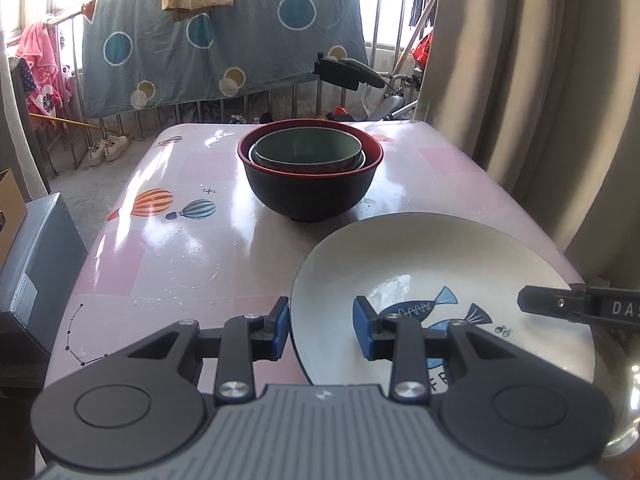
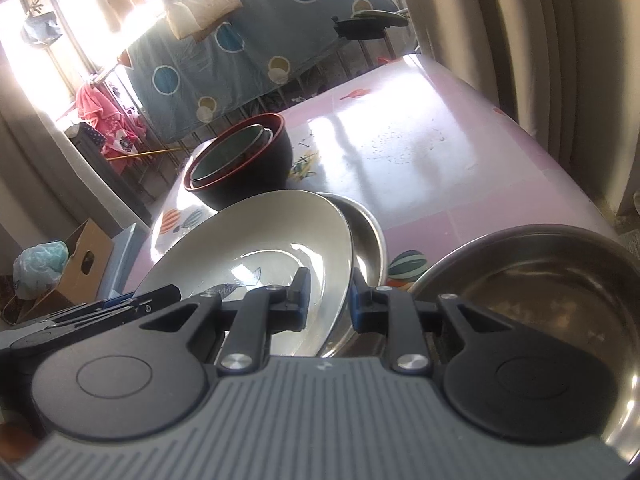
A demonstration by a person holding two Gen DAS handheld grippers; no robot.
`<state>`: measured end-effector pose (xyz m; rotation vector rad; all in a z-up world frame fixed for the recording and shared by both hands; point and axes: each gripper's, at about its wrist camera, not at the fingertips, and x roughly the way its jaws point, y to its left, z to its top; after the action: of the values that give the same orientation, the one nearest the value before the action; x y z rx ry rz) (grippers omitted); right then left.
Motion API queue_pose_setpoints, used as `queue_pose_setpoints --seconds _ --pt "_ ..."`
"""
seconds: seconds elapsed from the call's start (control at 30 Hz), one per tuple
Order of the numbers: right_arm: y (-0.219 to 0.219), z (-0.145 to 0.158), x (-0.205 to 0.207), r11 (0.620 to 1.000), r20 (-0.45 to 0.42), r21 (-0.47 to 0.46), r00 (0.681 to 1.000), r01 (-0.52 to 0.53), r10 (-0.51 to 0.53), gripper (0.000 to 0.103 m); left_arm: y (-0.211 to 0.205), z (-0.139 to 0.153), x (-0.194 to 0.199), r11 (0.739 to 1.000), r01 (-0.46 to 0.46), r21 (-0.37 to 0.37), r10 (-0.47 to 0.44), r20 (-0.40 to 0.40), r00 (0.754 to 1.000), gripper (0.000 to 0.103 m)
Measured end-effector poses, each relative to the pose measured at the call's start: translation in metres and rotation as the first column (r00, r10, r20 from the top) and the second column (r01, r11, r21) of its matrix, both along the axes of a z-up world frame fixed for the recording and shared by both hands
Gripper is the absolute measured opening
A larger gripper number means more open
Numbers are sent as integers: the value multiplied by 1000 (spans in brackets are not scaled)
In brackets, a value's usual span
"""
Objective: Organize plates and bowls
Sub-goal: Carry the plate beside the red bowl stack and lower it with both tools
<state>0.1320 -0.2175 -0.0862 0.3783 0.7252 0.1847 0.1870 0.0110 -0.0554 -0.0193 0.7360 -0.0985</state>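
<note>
The left gripper (image 1: 322, 330) has its blue pads set on either side of the near-left rim of a white plate (image 1: 420, 264) with blue fish painted on it — one pad under the outside edge, the other on the inner face — and the jaws are closed on that rim. The right gripper (image 2: 326, 298) grips the opposite edge of the same plate (image 2: 256, 236), its jaws drawn in narrow around the rim, so the plate is held between both hands and tilted in the right wrist view. Just behind the plate's right edge sits a steel plate (image 2: 370, 228), and to its right, close to the camera, a steel basin (image 2: 532, 276); whether the white plate touches the steel plate cannot be told. Farther across the pink table (image 1: 192, 232), printed with hot-air balloons, stands a black bowl (image 1: 310, 188) with a red interior, and a green bowl (image 1: 307, 150) nests inside it within another. Beyond the table hang a blue dotted sheet (image 1: 224, 40) and beige curtains (image 1: 532, 80).
</note>
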Motion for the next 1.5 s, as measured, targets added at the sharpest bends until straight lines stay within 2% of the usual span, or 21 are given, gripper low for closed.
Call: queue_pose_setpoints --seconds 0.37,0.4,0.43,0.47,0.53,0.6,0.67,0.83,0.93,1.07,1.2,1.3,1.5 --pt "-2 -17 27 1000 -44 -14 999 -1 0 20 -6 -12 22 999 4 34 -3 -38 999 34" --pt "-1 -19 28 1000 -47 -19 999 -2 1 20 -7 -11 21 999 8 40 -7 -28 1000 32" --pt "0 -19 29 1000 -48 -27 999 -1 0 20 -9 -9 20 999 52 15 -51 -6 999 20" --pt "1 -20 29 1000 -45 -31 999 -1 -1 20 -12 -5 18 996 94 -6 -94 2 996 20" --pt "2 -20 30 1000 -35 -16 999 -13 12 20 -28 1 13 990 140 21 -141 33 989 22" --pt "6 -20 32 999 -42 -17 999 -27 27 19 -40 3 10 985 160 67 -164 60 985 24" --pt "12 -21 33 999 -42 -26 999 -35 34 18 -40 2 10 985 162 56 -165 49 985 29" --pt "9 -20 33 999 -32 -19 999 -33 32 18 -21 0 10 993 113 33 -114 32 993 35" --pt "5 -19 31 1000 -26 -14 999 -26 26 18 -4 2 5 997 69 16 -70 39 997 42" --pt "7 -15 24 999 -14 -36 1000 -24 23 17 21 -2 -5 1000 -3 -7 3 24 1000 42" --pt "16 -14 20 995 -10 -90 999 -38 37 13 40 -14 -8 997 -55 -47 53 -38 998 42" --pt "25 -16 22 988 -22 -147 999 -48 45 11 47 -22 -8 993 -63 -95 56 -79 995 41" --pt "31 -20 28 982 -48 -181 998 -51 43 10 51 -29 -6 982 -54 -179 34 -115 993 41"
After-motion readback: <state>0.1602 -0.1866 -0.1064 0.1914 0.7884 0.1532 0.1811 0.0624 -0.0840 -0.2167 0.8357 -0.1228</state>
